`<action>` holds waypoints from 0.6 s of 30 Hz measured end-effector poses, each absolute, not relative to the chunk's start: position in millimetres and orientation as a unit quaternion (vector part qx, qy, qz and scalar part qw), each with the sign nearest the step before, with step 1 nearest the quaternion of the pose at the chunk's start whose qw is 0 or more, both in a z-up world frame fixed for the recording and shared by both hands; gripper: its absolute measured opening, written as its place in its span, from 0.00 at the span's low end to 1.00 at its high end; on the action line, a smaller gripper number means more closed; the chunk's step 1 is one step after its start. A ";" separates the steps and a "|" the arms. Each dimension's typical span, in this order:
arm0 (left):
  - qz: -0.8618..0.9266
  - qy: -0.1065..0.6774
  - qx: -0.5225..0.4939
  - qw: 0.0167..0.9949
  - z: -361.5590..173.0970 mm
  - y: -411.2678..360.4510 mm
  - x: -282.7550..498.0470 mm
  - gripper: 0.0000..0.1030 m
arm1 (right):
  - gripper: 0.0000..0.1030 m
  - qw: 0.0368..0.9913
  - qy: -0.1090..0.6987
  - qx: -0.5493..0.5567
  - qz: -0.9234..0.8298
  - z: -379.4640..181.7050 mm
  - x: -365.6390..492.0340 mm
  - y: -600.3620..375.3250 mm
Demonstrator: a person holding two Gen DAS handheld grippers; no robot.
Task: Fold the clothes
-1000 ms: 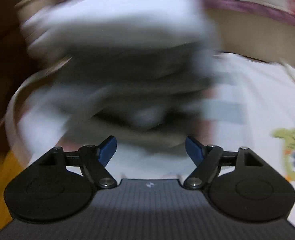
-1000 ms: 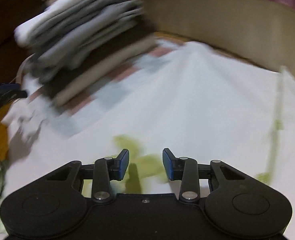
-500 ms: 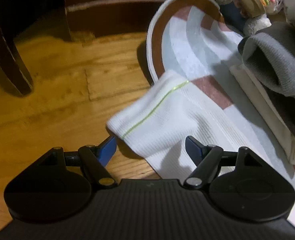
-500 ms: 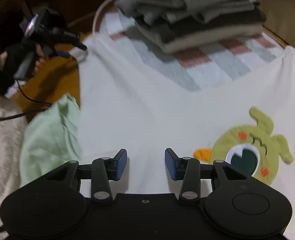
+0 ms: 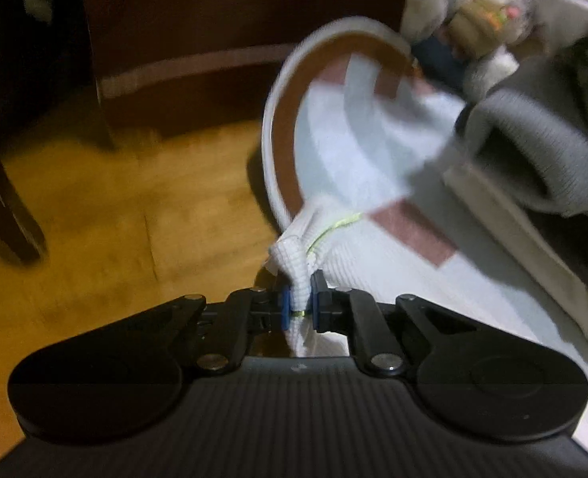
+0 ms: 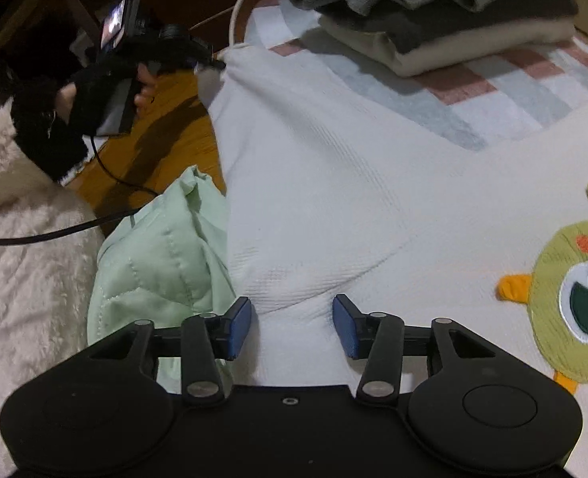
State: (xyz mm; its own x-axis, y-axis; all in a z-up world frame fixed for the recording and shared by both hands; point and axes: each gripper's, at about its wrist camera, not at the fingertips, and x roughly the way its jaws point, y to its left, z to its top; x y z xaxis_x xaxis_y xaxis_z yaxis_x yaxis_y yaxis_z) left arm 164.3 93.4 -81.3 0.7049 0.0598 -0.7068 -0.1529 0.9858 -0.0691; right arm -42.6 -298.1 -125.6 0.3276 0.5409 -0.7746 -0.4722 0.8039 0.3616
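A white ribbed top [image 6: 333, 183] with a green cartoon patch [image 6: 573, 298] lies spread on the checked mat [image 6: 513, 91]. My left gripper [image 5: 299, 304] is shut on the cuff of its sleeve [image 5: 333, 251], which has a thin green stripe and is bunched between the pads. In the right wrist view the left gripper [image 6: 210, 64] holds that sleeve end out at the mat's far-left corner. My right gripper [image 6: 292, 324] stands open low over the top's near-left edge, with white cloth lying between its fingers.
A stack of folded grey and beige clothes [image 6: 453, 12] sits at the back of the mat, with a plush toy [image 5: 485, 8] behind it. A pale green quilted cloth [image 6: 162, 255] and fluffy white fabric [image 6: 14, 247] lie left. Wooden floor [image 5: 114, 219] and a dark chair leg [image 5: 6, 207] lie beyond.
My left gripper has shut on the sleeve cuff that lay flat between its open fingers and bunched it up. My right gripper has opened wider and stayed over the top's left edge.
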 end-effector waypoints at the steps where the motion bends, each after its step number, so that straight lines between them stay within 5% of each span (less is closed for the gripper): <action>1: 0.055 0.365 -0.046 0.928 -73.2 88.2 161.2 0.09 | 0.52 0.813 0.489 0.033 0.314 -124.9 -42.7 -298.6; 9: -0.116 0.258 -0.046 0.958 -3.9 44.9 93.2 0.09 | 0.51 0.863 0.436 0.130 0.220 -84.1 -46.7 -389.0; 18: -0.356 0.281 -0.061 0.889 35.0 -79.9 18.3 0.09 | 0.52 0.894 0.415 0.169 -0.030 -62.5 -127.6 -504.1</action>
State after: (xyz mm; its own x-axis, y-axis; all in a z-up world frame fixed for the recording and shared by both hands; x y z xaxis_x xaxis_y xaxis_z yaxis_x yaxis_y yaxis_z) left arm 18.3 -79.9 35.0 0.5881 -0.6677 -0.4565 0.5994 0.7387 -0.3082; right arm -127.6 -504.1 -62.5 0.6536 0.0862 -0.7519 0.1938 0.9413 0.2764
